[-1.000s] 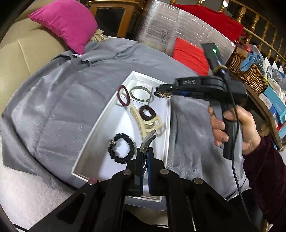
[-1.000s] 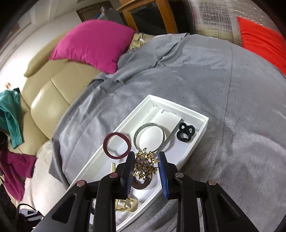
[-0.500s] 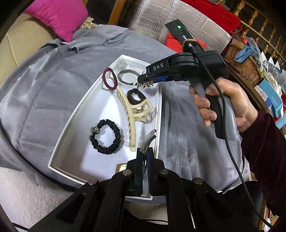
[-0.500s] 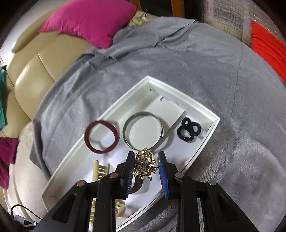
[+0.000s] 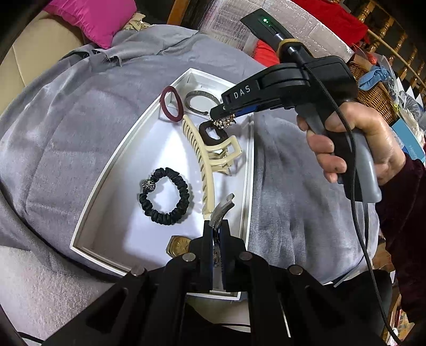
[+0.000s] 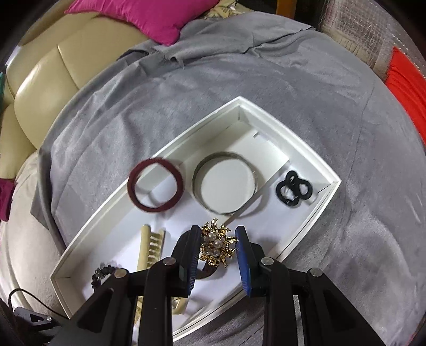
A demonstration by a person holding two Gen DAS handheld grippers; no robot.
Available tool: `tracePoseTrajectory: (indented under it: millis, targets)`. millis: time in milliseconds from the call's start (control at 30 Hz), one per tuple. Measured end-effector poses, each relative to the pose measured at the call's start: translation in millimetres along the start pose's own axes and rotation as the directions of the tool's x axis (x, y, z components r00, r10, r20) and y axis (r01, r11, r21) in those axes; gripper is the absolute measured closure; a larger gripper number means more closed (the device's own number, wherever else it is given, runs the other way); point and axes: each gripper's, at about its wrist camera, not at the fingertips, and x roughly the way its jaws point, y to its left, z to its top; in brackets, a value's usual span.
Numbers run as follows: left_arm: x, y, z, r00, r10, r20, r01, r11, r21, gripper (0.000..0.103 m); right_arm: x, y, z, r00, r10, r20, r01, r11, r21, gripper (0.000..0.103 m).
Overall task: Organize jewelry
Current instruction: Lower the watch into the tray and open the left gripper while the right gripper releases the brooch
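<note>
A white tray [image 5: 111, 170] lies on a grey cloth. It holds a maroon ring [image 5: 171, 104], a silver bangle [image 5: 198, 99], a cream claw clip [image 5: 206, 157], a black scrunchie [image 5: 165, 195], a brown ring [image 5: 211, 133] and a gold watch [image 5: 178, 244]. My left gripper [image 5: 216, 239] is shut on a silver clip [image 5: 221, 210] over the tray's near end. My right gripper [image 6: 217, 244] is shut on a gold pearl brooch [image 6: 217, 246] above the tray [image 6: 300, 149]; it also shows in the left wrist view [image 5: 223, 118], over the brown ring. A black coil tie [image 6: 293, 190] lies at the tray's far end.
A beige sofa [image 6: 45, 79] with a magenta cushion [image 6: 143, 16] lies beyond the cloth. A red cushion [image 6: 407, 87] is at the right. A wicker basket [image 5: 375, 93] and boxes stand behind the right hand.
My right gripper has moved down and in over the tray with the brooch. My left gripper has come closer over the tray, still holding the silver clip.
</note>
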Motion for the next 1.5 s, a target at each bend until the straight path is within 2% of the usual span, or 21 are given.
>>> tracePoseTrajectory:
  millis: [100, 200, 333, 567, 633, 900, 933, 1000, 1033, 1067, 1333, 1433, 1500]
  targets:
    - [-4, 2, 0, 1.0, 0.006, 0.01, -0.006, 1.0, -0.001, 0.098, -4, 1, -3, 1.0, -0.019, 0.02, 0.019, 1.0, -0.001, 0.075]
    - [-7, 5, 0, 0.999, 0.019, 0.025, -0.019, 1.0, -0.008, 0.098, -13, -5, -2, 0.997, 0.051, 0.063, -0.053, 0.998, 0.035, 0.075]
    - [-9, 8, 1, 0.999, 0.024, 0.033, -0.023, 1.0, -0.018, 0.098, -20, -3, 3, 0.989, 0.099, 0.107, -0.105, 0.993, 0.052, 0.075]
    - [-5, 7, -2, 0.999, 0.029, 0.021, -0.029, 0.999, -0.017, 0.098, 0, 13, 12, 0.99, 0.116, 0.081, -0.122, 0.989, 0.08, 0.075]
    - [-6, 8, -1, 0.999, 0.034, 0.026, -0.033, 0.999, -0.023, 0.097, 2, 13, 13, 0.987, 0.138, 0.086, -0.146, 0.984, 0.104, 0.075]
    - [-18, 13, 2, 0.996, 0.056, 0.063, -0.054, 0.998, -0.031, 0.097, 6, 18, 11, 0.987, 0.144, 0.071, -0.153, 0.978, 0.144, 0.073]
    - [-17, 13, 2, 0.997, 0.056, 0.062, -0.054, 0.998, -0.032, 0.097, 5, 16, 11, 0.986, 0.154, 0.07, -0.163, 0.975, 0.149, 0.072]
    - [-17, 14, 3, 0.996, 0.059, 0.063, -0.057, 0.998, -0.031, 0.097, 4, 15, 9, 0.981, 0.176, 0.075, -0.186, 0.971, 0.15, 0.063]
    - [-17, 14, 4, 0.996, 0.061, 0.065, -0.059, 0.998, -0.03, 0.097, 1, 14, 8, 0.978, 0.19, 0.083, -0.201, 0.968, 0.148, 0.052]
    - [-18, 13, 4, 0.995, 0.065, 0.069, -0.063, 0.998, -0.027, 0.097, -2, 13, 7, 0.973, 0.208, 0.1, -0.221, 0.964, 0.145, 0.045]
    - [-31, 7, 4, 0.992, 0.076, 0.098, -0.075, 0.997, -0.012, 0.097, -34, 0, -7, 0.956, 0.226, 0.187, -0.256, 0.954, 0.156, 0.045]
    - [-36, 2, 5, 0.991, 0.09, 0.098, -0.09, 0.996, -0.003, 0.095, -49, -12, -21, 0.952, 0.221, 0.213, -0.258, 0.952, 0.164, 0.045]
    - [-39, -3, 5, 0.99, 0.101, 0.098, -0.101, 0.995, 0.001, 0.09, -62, -23, -35, 0.949, 0.215, 0.232, -0.257, 0.951, 0.173, 0.045]
